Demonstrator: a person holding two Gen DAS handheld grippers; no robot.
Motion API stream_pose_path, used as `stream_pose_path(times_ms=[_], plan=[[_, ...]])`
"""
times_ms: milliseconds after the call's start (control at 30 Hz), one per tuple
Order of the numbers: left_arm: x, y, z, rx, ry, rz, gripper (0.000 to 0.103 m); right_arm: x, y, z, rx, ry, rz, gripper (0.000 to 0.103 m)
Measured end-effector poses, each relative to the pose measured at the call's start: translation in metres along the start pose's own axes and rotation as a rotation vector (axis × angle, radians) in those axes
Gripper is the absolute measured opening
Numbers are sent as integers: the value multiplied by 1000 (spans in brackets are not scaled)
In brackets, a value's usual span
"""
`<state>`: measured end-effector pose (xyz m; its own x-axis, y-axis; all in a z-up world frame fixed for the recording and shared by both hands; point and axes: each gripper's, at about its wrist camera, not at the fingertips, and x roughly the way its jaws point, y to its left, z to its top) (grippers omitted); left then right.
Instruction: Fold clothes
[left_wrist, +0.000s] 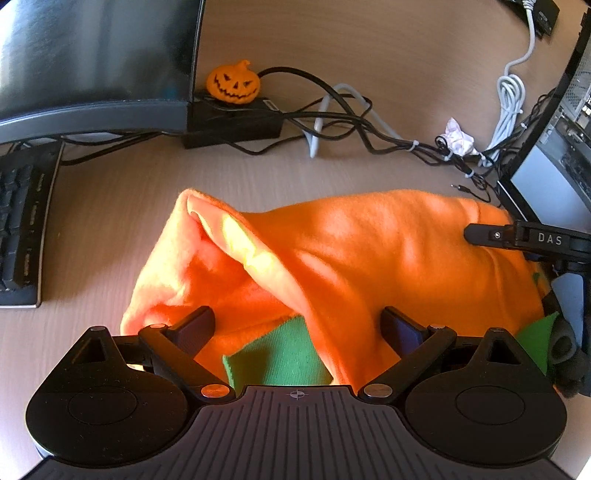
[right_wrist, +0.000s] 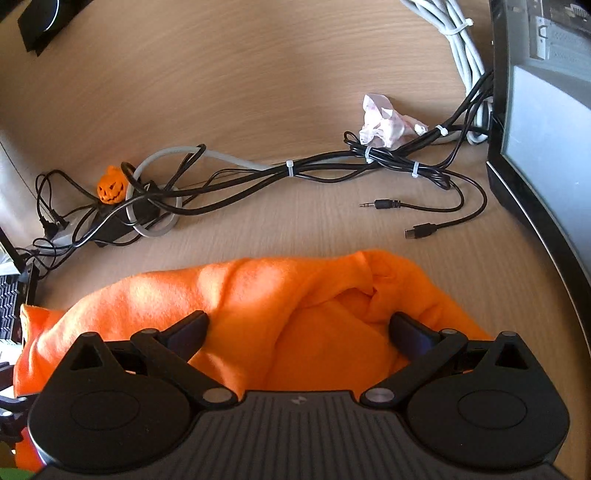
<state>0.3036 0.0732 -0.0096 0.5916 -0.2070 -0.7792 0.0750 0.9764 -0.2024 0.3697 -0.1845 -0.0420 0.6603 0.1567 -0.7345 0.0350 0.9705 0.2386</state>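
An orange fleece garment (left_wrist: 354, 251) with green trim (left_wrist: 277, 358) lies bunched on the wooden desk (left_wrist: 110, 229). My left gripper (left_wrist: 297, 325) is open, its jaws spread wide over the garment's near edge, a fold of cloth between them. My right gripper (right_wrist: 297, 328) is also open, jaws spread over the same orange garment (right_wrist: 258, 295). A finger of the right gripper (left_wrist: 480, 234) shows in the left wrist view over the garment's right side.
A keyboard (left_wrist: 22, 221) and a monitor base (left_wrist: 92, 114) stand at left. A pumpkin figure (left_wrist: 233, 83) sits on a black power brick. Tangled cables (right_wrist: 295, 170), loose plugs (right_wrist: 421, 230), crumpled paper (right_wrist: 384, 123) and a computer case (right_wrist: 546, 110) lie behind and to the right.
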Motion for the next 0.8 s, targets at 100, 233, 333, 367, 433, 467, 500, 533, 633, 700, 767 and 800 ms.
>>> stream_pose_path(times_ms=[100, 233, 333, 367, 433, 467, 500, 533, 633, 700, 767, 800], plan=[[-19, -6, -2, 42, -64, -21, 99, 1, 2, 0, -18, 9, -4, 103], [-37, -16, 9, 122, -204, -19, 99, 3, 3, -1, -29, 9, -1, 103], [-21, -13, 25, 124, -197, -29, 99, 2, 2, -2, -34, 3, 3, 103], [-11, -10, 29, 115, -179, -27, 99, 2, 2, -3, -36, 3, 6, 103], [6, 0, 34, 68, -128, -3, 99, 1, 2, -3, -40, 2, 10, 103], [13, 6, 34, 37, -105, 9, 99, 1, 1, -3, -42, 1, 13, 103], [16, 13, 32, 9, -88, 12, 99, 1, 1, -3, -45, 0, 14, 103], [17, 20, 30, -17, -76, 10, 99, 1, 1, -3, -50, -1, 15, 103], [9, 30, 24, -41, -71, 2, 99, 9, 7, 4, -93, 5, 6, 103], [0, 35, 21, -50, -77, -3, 99, 14, 12, 13, -112, 25, -10, 103], [-18, 42, 20, -70, -98, -1, 99, 5, 24, 19, -148, 4, -62, 103], [-27, 46, 18, -74, -106, 21, 99, -6, 34, 18, -192, -39, -96, 103]])
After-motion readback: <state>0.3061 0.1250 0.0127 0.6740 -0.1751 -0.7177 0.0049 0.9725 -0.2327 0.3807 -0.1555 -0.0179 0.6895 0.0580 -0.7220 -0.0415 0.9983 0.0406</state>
